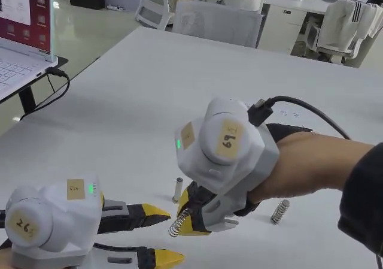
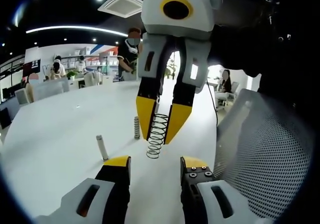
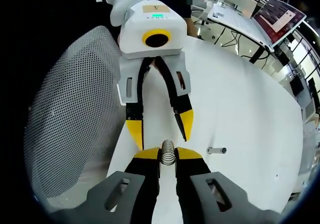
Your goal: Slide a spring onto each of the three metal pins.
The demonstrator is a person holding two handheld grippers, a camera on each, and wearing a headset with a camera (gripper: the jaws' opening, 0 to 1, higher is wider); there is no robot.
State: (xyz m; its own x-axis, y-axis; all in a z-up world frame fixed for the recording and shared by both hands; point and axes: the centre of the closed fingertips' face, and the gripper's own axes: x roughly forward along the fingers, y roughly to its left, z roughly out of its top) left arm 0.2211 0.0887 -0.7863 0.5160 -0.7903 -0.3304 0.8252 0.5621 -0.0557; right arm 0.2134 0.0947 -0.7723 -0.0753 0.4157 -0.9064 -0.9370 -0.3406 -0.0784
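A short metal pin stands upright on the white table. My right gripper, held from the right, is shut on a coil spring just in front of that pin. In the right gripper view the spring sits pinched between the yellow tips. My left gripper is at the bottom left, open, its jaws pointing at the right gripper's tips. In the left gripper view the held spring hangs just ahead of the open jaws, with the pin to the left. A second spring lies loose on the table near the wrist.
An open laptop with a black cable sits at the table's left edge. Grey office chairs stand beyond the far edge. A mesh chair back is close behind the grippers.
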